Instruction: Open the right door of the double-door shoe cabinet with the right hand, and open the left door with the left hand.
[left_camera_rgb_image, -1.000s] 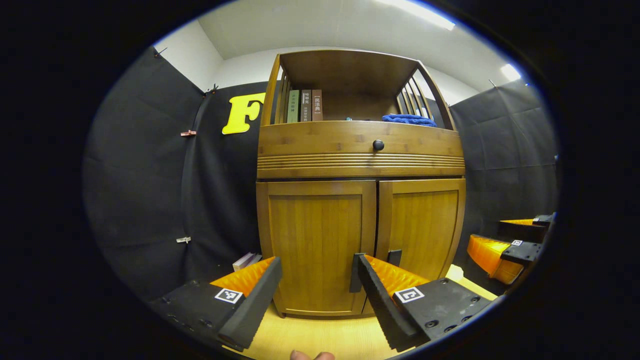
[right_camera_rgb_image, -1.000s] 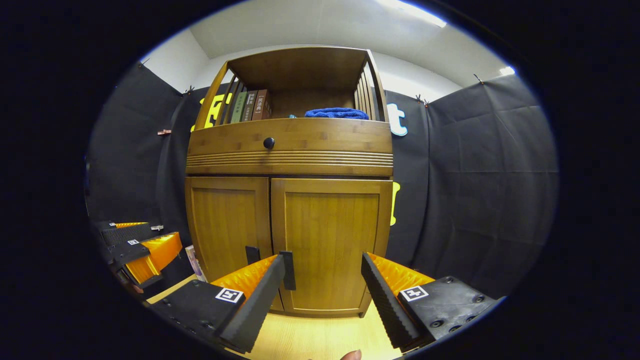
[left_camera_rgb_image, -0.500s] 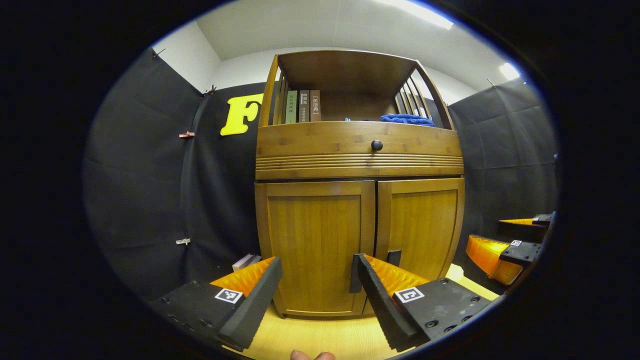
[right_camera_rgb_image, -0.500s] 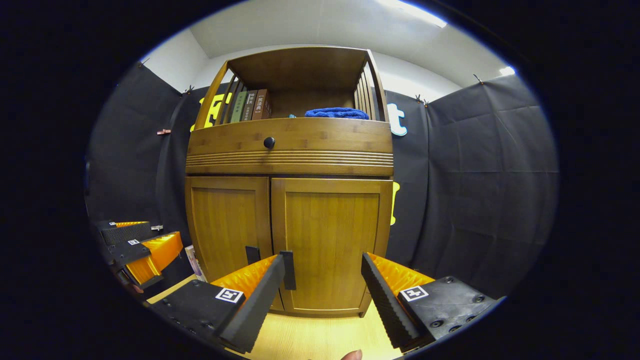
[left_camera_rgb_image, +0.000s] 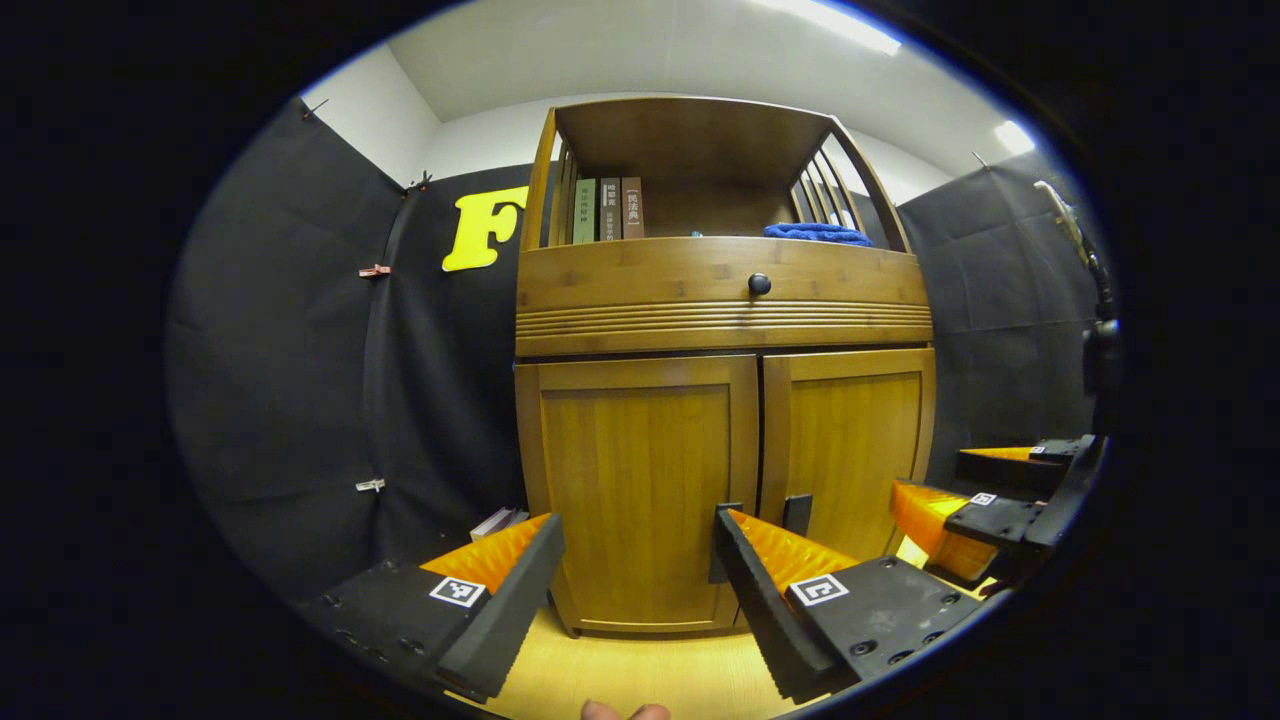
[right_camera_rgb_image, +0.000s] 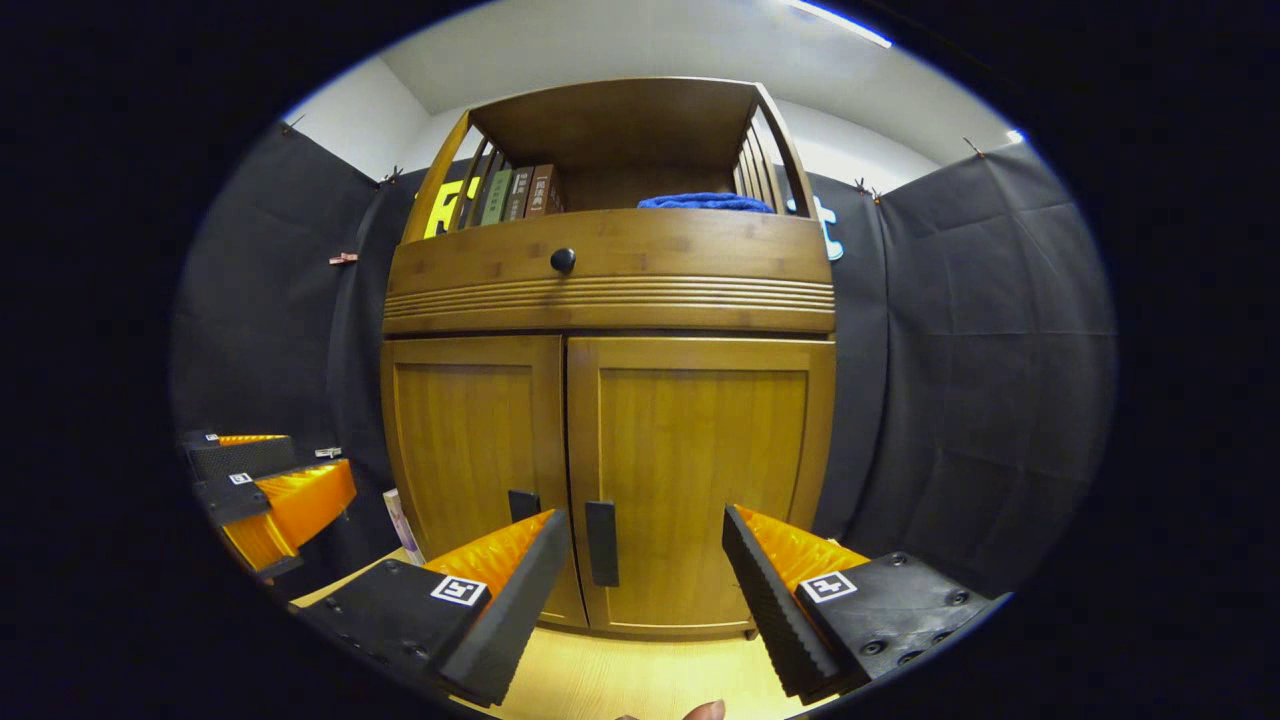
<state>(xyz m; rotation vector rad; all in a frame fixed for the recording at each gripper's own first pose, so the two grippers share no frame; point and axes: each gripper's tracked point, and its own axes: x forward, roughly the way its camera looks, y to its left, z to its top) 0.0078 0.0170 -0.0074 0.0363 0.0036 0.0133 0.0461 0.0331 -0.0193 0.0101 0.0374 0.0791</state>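
The wooden shoe cabinet (left_camera_rgb_image: 725, 310) (right_camera_rgb_image: 610, 300) stands ahead with both lower doors closed. Its left door (left_camera_rgb_image: 635, 490) (right_camera_rgb_image: 470, 450) and right door (left_camera_rgb_image: 850, 440) (right_camera_rgb_image: 700, 470) each carry a small black handle near the middle seam. The right door's handle (right_camera_rgb_image: 601, 542) lies between the fingers of my right gripper (right_camera_rgb_image: 640, 580), still some way off. My left gripper (left_camera_rgb_image: 635, 590) hangs open before the left door, whose handle (left_camera_rgb_image: 722, 545) sits just behind its right finger. The right gripper (left_camera_rgb_image: 985, 500) also appears at the right of the left gripper view, and the left gripper (right_camera_rgb_image: 270, 490) at the left of the right gripper view.
A drawer with a black knob (left_camera_rgb_image: 759, 284) sits above the doors. The open shelf holds books (left_camera_rgb_image: 605, 210) and a blue cloth (left_camera_rgb_image: 818, 234). More books (left_camera_rgb_image: 495, 522) lie on the floor by the cabinet's left side. The floor (left_camera_rgb_image: 640, 675) is light wood.
My right gripper has moved closer to the cabinet and slightly left, so the right door's handle now shows fully between its fingers. The left gripper has barely shifted.
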